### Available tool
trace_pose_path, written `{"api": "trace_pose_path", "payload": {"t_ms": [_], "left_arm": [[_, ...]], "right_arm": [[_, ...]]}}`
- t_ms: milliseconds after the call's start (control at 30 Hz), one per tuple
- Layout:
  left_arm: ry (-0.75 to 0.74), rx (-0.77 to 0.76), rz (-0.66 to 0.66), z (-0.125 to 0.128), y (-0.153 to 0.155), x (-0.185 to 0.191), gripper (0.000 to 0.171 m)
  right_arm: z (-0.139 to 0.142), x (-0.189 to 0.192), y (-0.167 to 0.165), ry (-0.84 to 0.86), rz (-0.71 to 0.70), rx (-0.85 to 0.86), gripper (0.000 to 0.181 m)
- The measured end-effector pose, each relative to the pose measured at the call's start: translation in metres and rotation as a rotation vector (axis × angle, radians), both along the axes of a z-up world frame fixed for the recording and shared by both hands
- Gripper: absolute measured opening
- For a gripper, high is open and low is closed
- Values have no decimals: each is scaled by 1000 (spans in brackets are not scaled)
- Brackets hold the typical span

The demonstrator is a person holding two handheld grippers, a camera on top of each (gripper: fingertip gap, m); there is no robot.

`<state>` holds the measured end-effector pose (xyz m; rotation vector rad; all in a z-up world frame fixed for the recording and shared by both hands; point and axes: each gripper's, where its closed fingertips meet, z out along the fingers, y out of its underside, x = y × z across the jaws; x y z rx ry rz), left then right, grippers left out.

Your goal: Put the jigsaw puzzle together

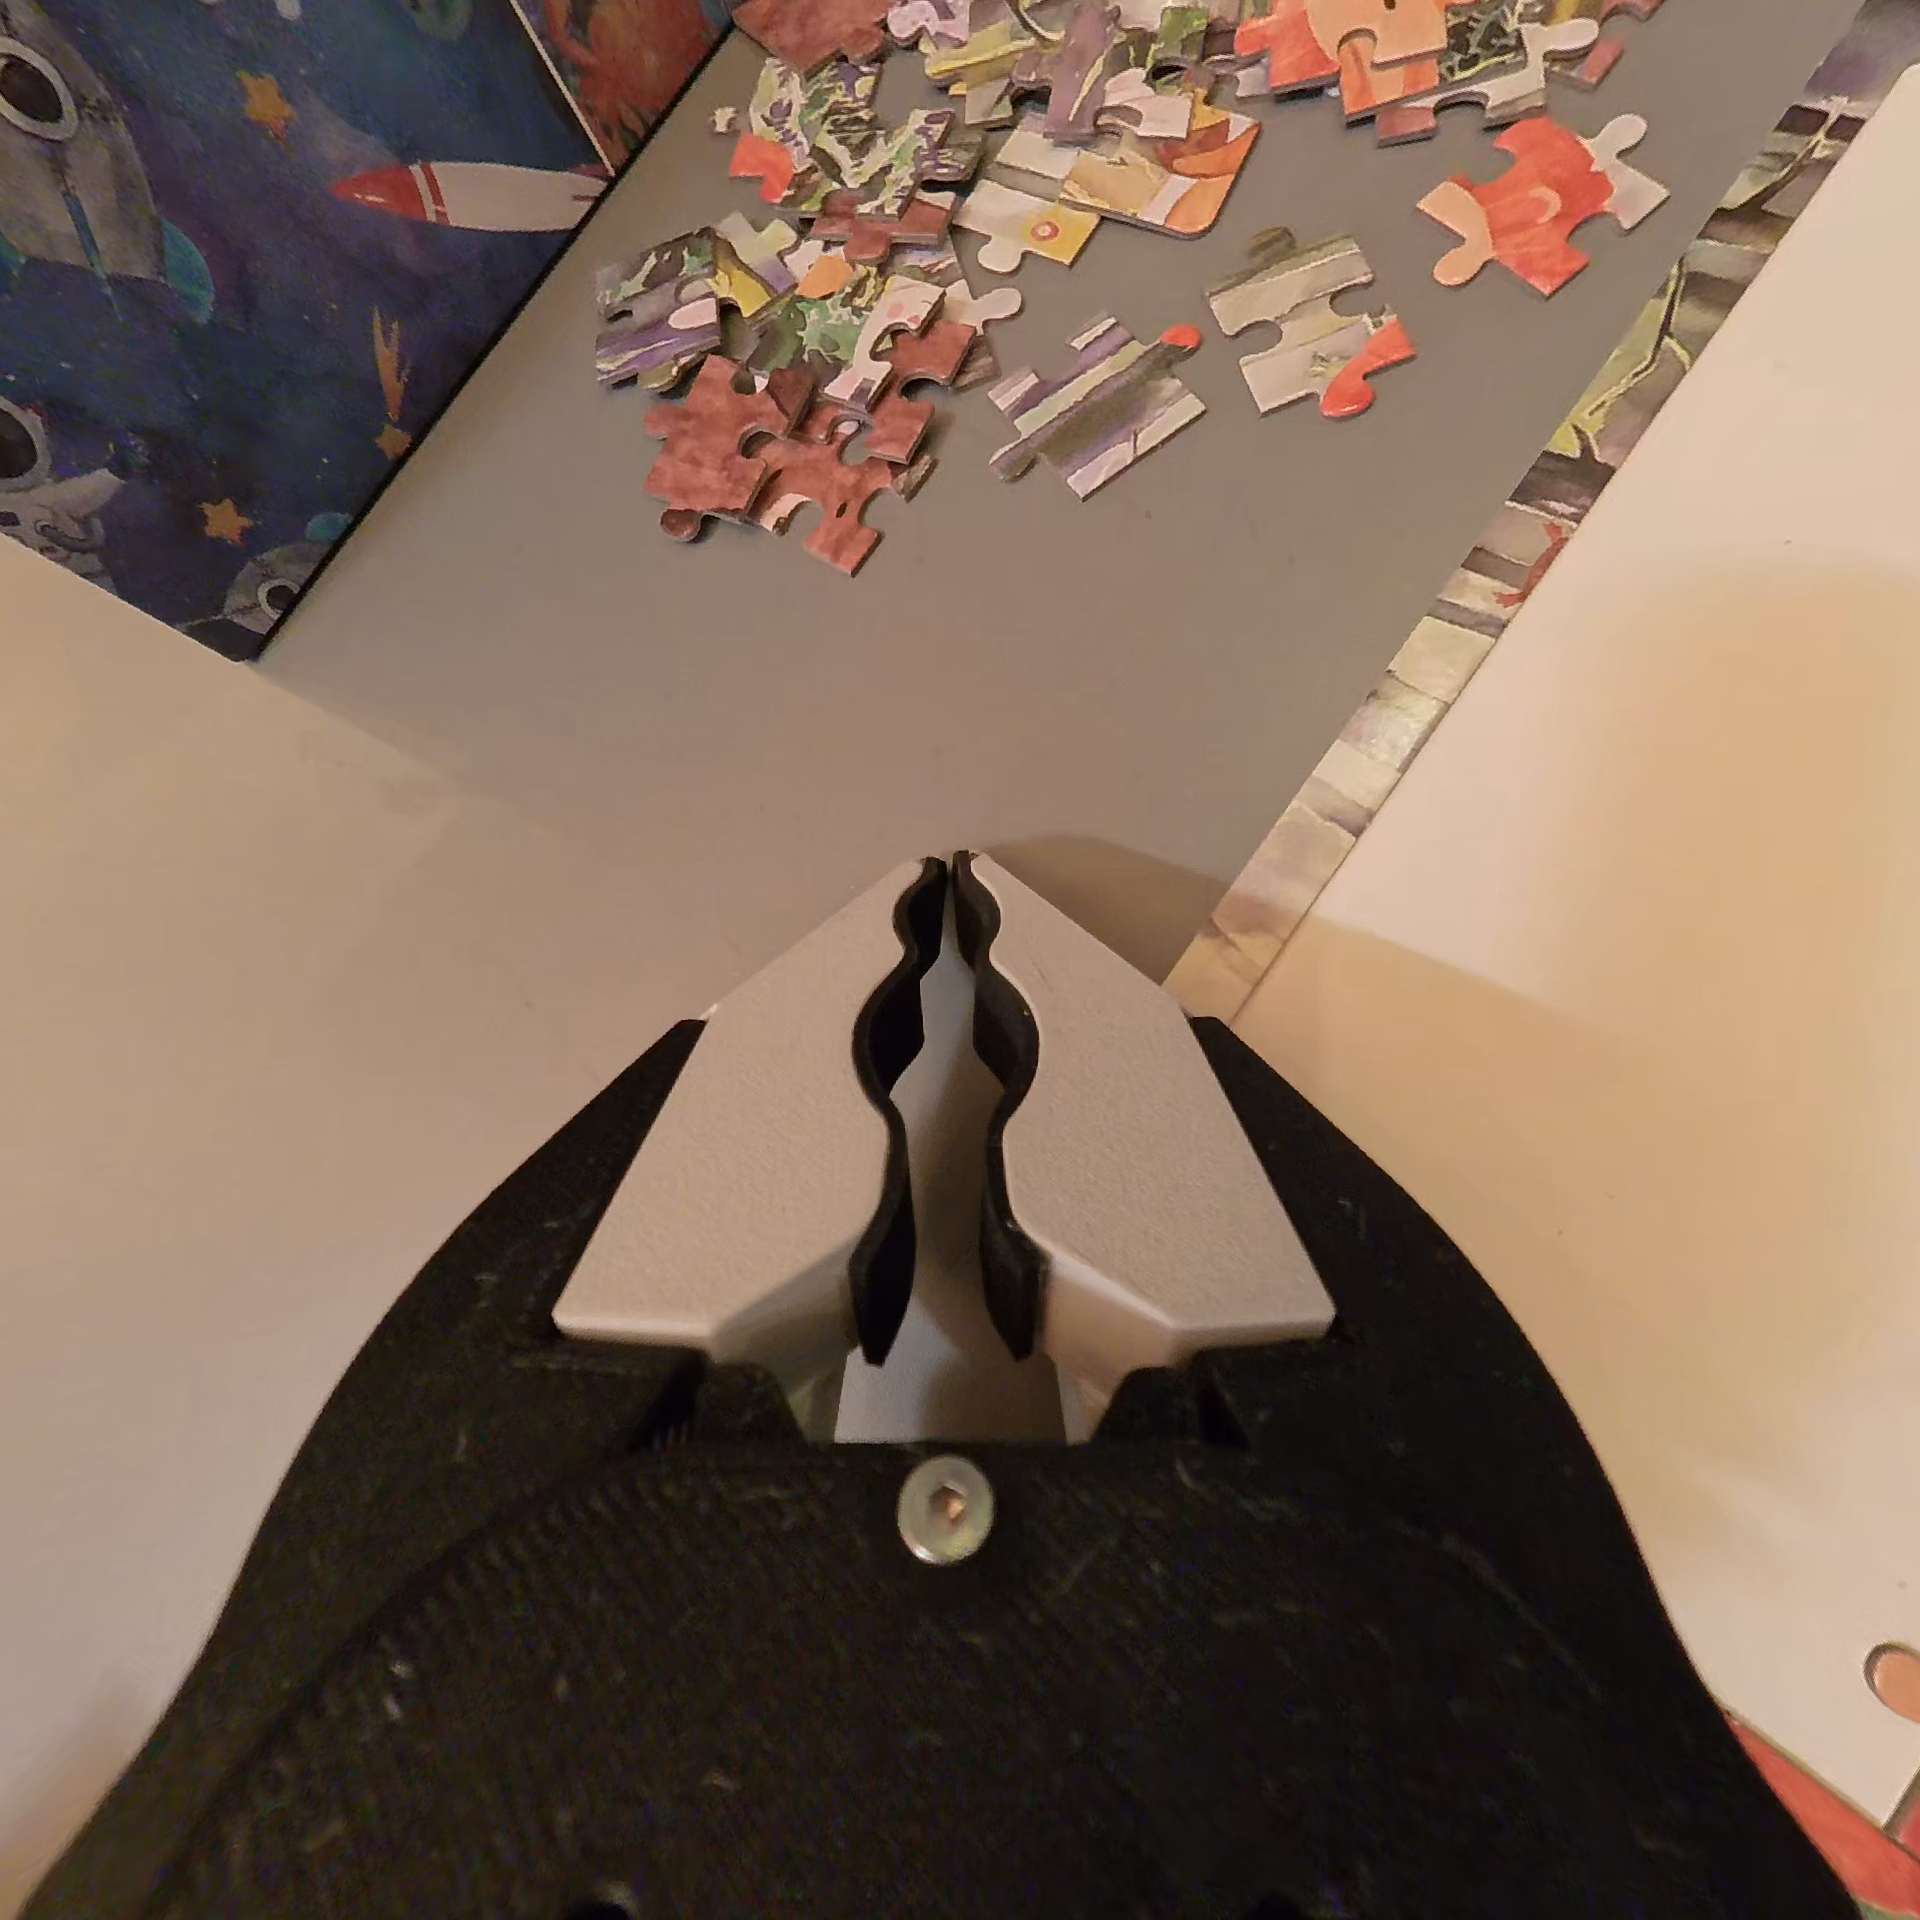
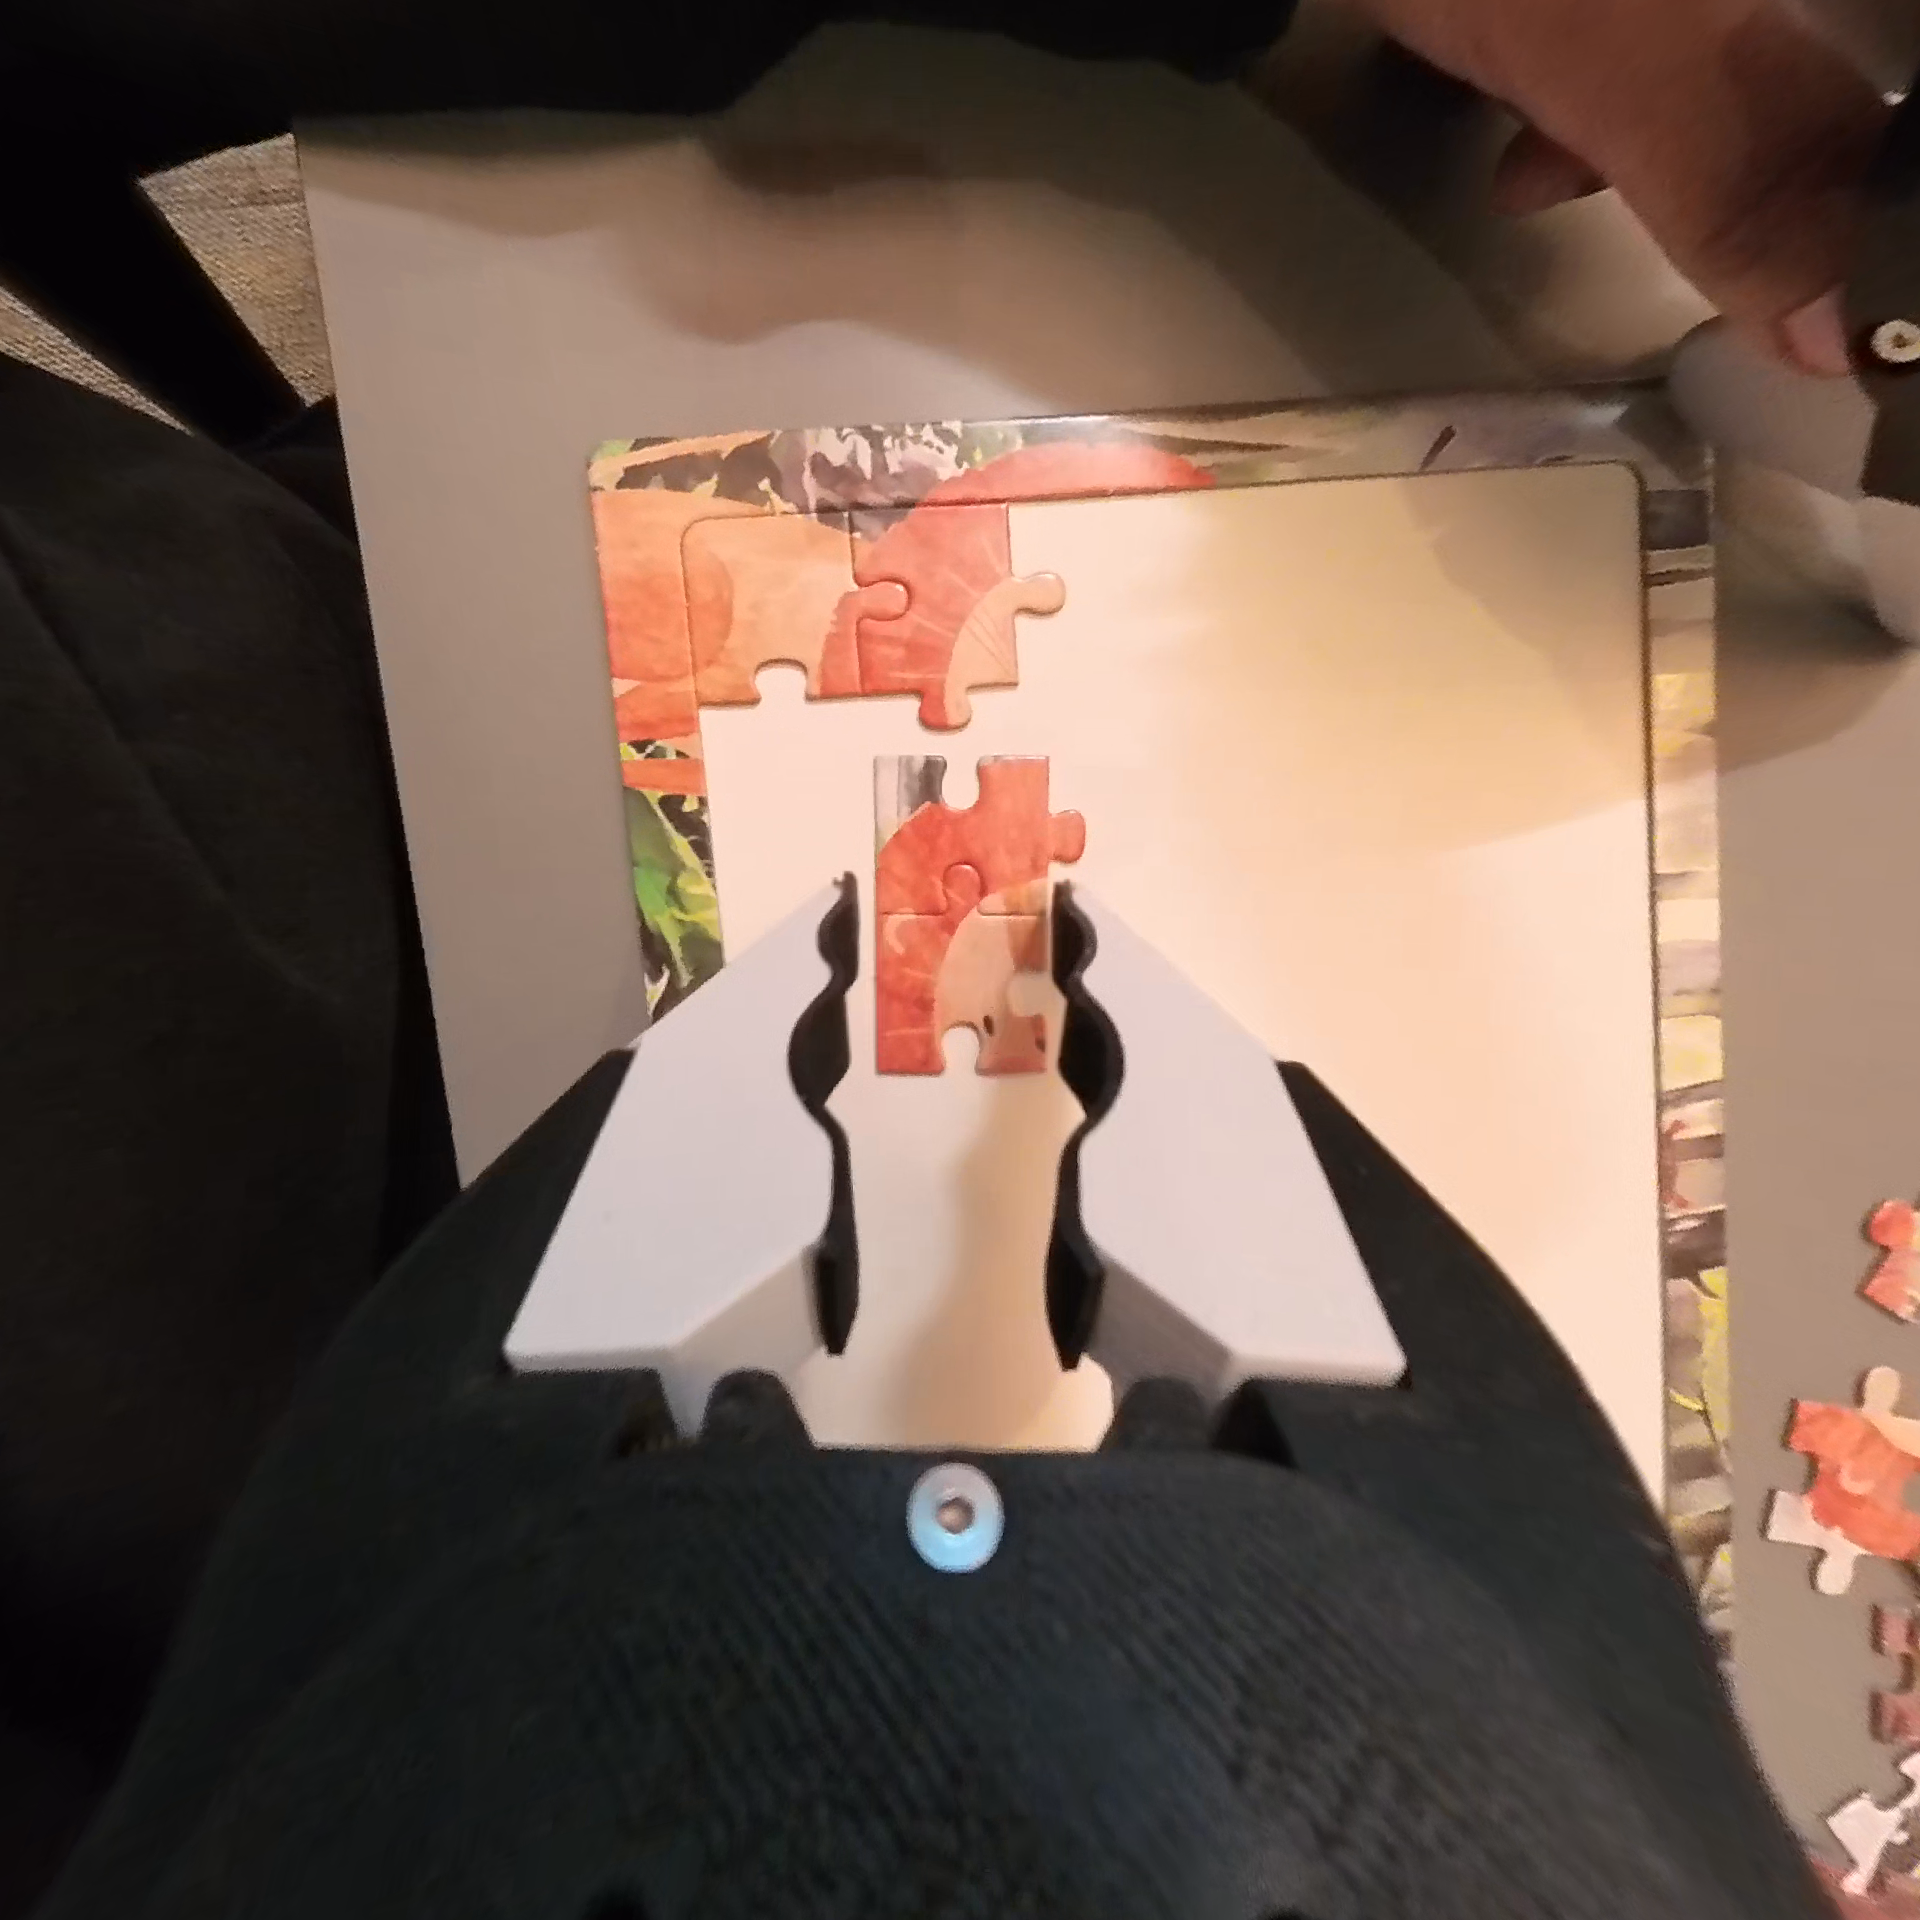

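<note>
In the right wrist view, the puzzle tray (image 2: 1678, 935) has a printed frame and a white floor. Two joined orange pieces (image 2: 883, 613) sit in its far left corner. A loose cluster of joined orange pieces (image 2: 961, 883) lies flat on the floor below them. My right gripper (image 2: 956, 888) is open and straddles that cluster; the right finger is at its edge and a small gap shows on the left. My left gripper (image 1: 951, 862) is shut and empty, by the tray's corner (image 1: 1351, 790). The pile of loose pieces (image 1: 883, 260) lies ahead on the grey mat (image 1: 935, 675).
A blue space-themed box (image 1: 208, 260) stands left of the mat. Single pieces (image 1: 1538, 208) lie right of the pile. A hand with the other gripper (image 2: 1870, 364) is at the tray's far right corner. More loose pieces (image 2: 1860, 1475) lie right of the tray. Dark clothing fills the left. Some 20 centimeters of space lies between my two pairs of fingers.
</note>
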<state>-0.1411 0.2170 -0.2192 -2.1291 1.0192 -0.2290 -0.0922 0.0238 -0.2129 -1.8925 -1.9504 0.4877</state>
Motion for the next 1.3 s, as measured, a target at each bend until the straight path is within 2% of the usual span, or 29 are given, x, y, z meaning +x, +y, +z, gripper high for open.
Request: {"api": "trace_pose_path", "payload": {"t_ms": [367, 633, 700, 833, 1000, 1300], "left_arm": [[-2, -3, 1, 0, 0, 0, 3], [-2, -3, 1, 0, 0, 0, 3], [-2, -2, 1, 0, 0, 0, 3], [-3, -3, 1, 0, 0, 0, 3], [-5, -5, 2, 0, 0, 0, 3], [-4, -4, 1, 0, 0, 0, 3]], "right_arm": [[-3, -5, 5, 34, -61, -63, 31], [-2, -4, 4, 39, -55, -56, 29], [2, -5, 5, 53, -45, -51, 15], [5, -4, 11, 43, -33, -45, 28], [4, -2, 16, 26, -42, -41, 33], [-4, 22, 21, -34, -77, -12, 42]]}}
